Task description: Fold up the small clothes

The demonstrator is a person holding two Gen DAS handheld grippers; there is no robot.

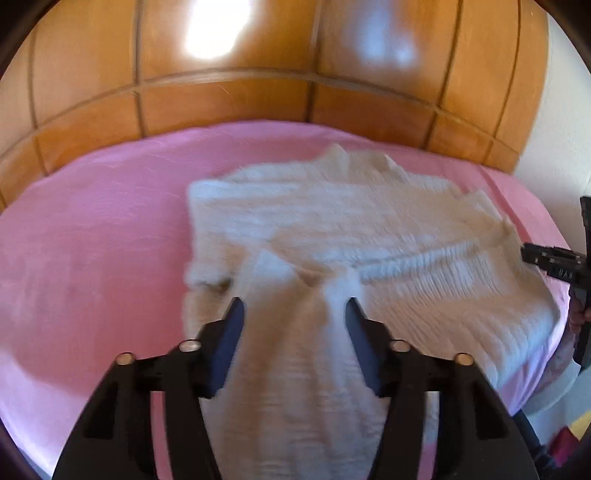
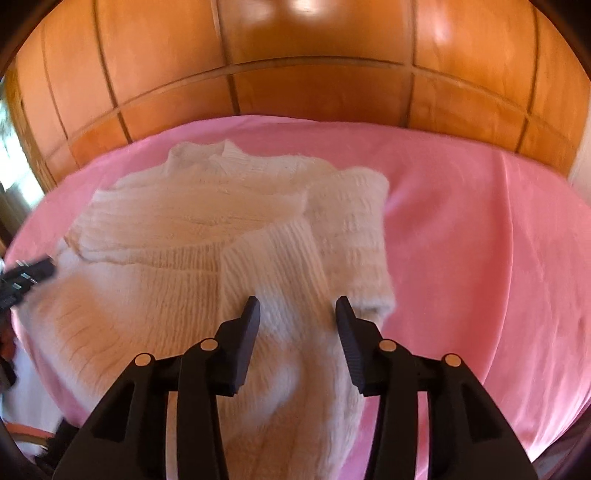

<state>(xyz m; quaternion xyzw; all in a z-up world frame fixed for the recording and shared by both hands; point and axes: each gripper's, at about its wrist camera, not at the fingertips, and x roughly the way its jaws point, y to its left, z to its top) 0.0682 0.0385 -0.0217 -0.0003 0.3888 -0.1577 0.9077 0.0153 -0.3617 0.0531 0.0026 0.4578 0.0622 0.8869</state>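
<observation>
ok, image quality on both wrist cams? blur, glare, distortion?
Left wrist: motion blur smears the sweater, strong glare patch on the headboard, fisheye bows the panel lines. Right wrist: sweater knit sharper near the fingers, blurred at the left edge; milder headboard glare, same barrel distortion.

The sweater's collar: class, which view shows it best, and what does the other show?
The right wrist view: the collar looks sharper there, its ribbing visible above the sweater. The left wrist view shows the collar too, but blurred.
</observation>
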